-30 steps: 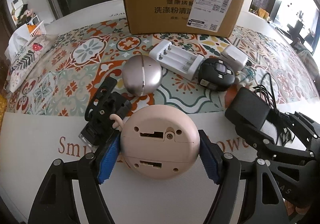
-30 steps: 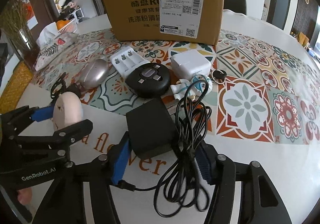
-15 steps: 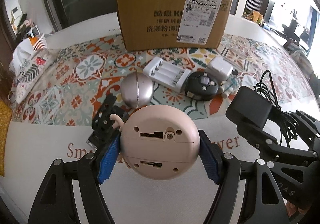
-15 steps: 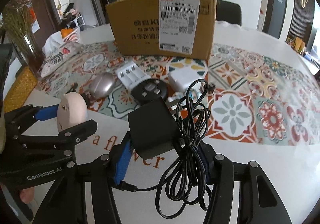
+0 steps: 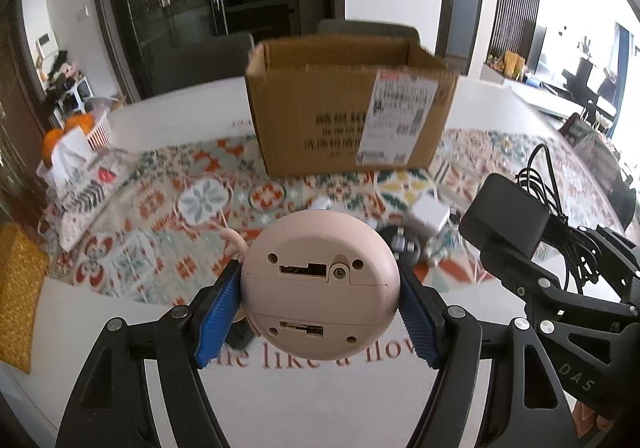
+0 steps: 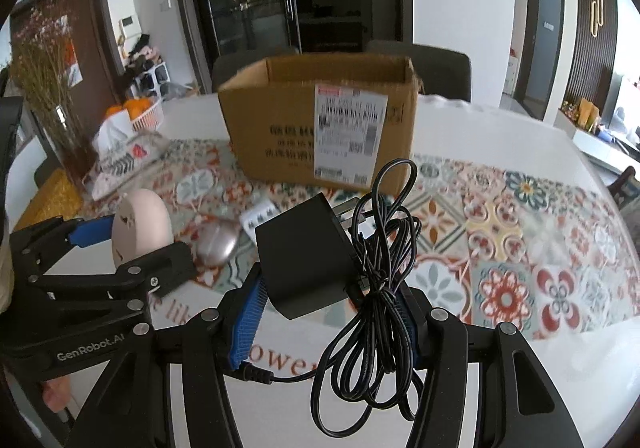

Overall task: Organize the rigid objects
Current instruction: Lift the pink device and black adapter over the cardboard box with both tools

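Plastic gadgets, brown corrugated cardboard and a glossy table

A round pale pink device [image 5: 320, 284] of smooth matt plastic sits between blue rubbery pads [image 5: 216, 312] with a fine ribbed texture; the matt black plastic power adapter [image 6: 306, 252] trails a smooth black rubbery cable [image 6: 372, 308]; the open brown corrugated cardboard box [image 5: 348, 120] bears a white paper label; a silvery egg-shaped object [image 6: 218, 244] has a satin metallic sheen; the white table [image 5: 100, 328] looks glossy

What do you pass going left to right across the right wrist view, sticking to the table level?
Pink gadget → silver egg → black adapter → cable bundle.
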A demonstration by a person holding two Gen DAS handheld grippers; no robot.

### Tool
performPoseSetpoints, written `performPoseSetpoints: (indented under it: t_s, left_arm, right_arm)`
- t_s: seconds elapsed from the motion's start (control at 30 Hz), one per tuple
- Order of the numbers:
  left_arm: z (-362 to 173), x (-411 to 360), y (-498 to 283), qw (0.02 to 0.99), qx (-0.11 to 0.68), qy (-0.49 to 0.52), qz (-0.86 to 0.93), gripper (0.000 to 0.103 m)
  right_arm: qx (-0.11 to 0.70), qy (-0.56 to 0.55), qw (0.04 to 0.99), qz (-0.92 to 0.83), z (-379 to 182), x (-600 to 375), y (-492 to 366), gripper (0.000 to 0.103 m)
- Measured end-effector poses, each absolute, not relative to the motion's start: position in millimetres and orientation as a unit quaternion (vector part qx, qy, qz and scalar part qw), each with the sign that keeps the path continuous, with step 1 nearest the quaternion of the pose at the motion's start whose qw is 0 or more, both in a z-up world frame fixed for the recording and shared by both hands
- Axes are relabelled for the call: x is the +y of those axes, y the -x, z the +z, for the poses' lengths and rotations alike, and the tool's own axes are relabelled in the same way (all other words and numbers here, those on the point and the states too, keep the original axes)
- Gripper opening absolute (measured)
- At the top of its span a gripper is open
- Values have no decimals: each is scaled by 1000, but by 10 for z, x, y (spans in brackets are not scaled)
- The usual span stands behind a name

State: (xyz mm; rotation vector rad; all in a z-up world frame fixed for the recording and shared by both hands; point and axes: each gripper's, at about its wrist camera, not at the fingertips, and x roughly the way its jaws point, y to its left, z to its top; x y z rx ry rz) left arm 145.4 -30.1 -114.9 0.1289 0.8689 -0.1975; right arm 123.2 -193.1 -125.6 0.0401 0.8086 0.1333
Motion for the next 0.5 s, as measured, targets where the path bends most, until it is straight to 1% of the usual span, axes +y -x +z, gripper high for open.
performPoseSetpoints:
  t_s: [0.33, 0.5]
  left_arm:
    - [-631, -264, -1635, 924, 366, -63, -92, 74]
    - [-455, -238, -1764, 929, 355, -52, -94, 74]
  right_arm:
    - [352, -22, 934, 60, -801, -1966, -1467, 57]
    - [334, -19, 940, 62, -583, -1968, -1616, 57]
